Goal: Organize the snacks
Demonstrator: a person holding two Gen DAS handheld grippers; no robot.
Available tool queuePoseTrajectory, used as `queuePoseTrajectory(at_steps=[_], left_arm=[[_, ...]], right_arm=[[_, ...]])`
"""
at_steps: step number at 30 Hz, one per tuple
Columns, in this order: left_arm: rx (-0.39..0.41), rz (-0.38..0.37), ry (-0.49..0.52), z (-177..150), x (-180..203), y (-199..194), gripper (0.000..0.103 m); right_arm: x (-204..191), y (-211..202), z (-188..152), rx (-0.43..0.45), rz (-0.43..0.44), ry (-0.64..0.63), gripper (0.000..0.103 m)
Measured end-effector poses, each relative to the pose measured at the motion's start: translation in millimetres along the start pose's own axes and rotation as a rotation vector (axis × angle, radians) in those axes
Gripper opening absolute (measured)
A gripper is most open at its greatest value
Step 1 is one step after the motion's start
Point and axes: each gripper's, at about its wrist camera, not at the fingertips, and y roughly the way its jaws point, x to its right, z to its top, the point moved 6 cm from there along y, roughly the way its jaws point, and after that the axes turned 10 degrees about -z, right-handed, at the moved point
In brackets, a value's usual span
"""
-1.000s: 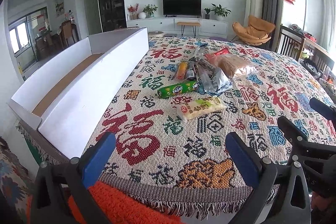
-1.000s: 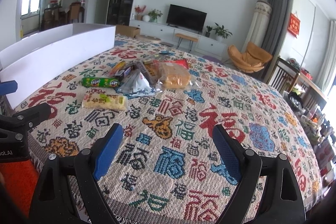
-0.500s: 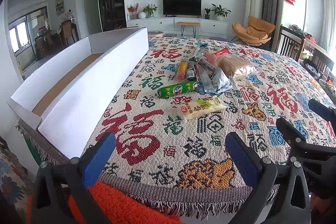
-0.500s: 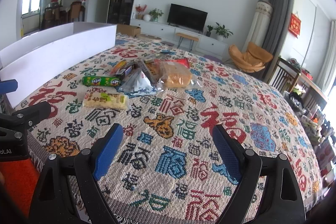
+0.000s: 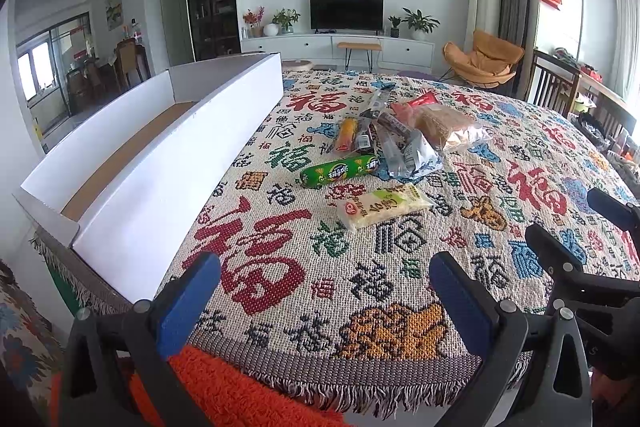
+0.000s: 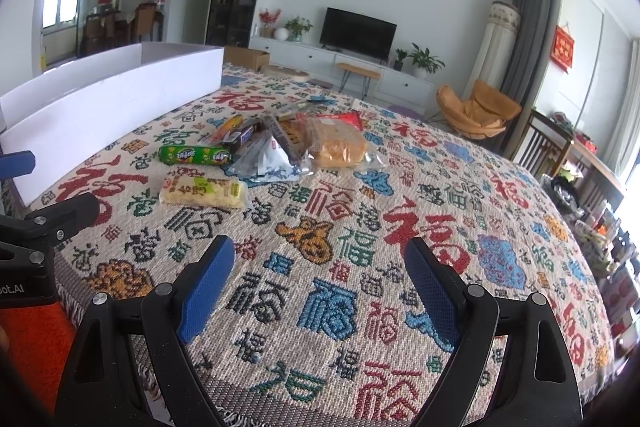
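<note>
A pile of snacks lies mid-table on a patterned cloth: a pale yellow packet (image 5: pixel 382 205) (image 6: pixel 202 191) nearest, a green tube (image 5: pixel 340 171) (image 6: pixel 195 155) behind it, a clear bread bag (image 5: pixel 450 127) (image 6: pixel 338 145), a silvery pouch (image 5: pixel 412 157) (image 6: pixel 270 163) and an orange stick (image 5: pixel 347 135). A long white box (image 5: pixel 176 163) (image 6: pixel 108 107) with a brown floor stands along the left. My left gripper (image 5: pixel 324 291) is open at the near edge with nothing between its fingers. My right gripper (image 6: pixel 320 275) is open too, right of the left one, well short of the snacks.
The cloth-covered table (image 5: pixel 400 267) ends in a fringed near edge. An orange fuzzy fabric (image 5: pixel 224 391) lies below the left gripper. Beyond the table are a TV unit (image 5: pixel 346 43), an orange chair (image 5: pixel 484 63) and wooden chairs (image 6: pixel 548 147) at the right.
The right gripper's view has crept slightly forward toward the snacks. The left gripper holds still. Nothing was taken hold of or moved on the table.
</note>
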Motion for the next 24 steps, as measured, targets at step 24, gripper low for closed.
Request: queuePoseTrajectory(at_steps=[24], left_arm=[[-0.006, -0.002, -0.002, -0.5, 0.9, 1.7, 0.103]], right_arm=[[-2.2, 0.6, 0.5, -0.003, 0.005, -0.002, 0.089]])
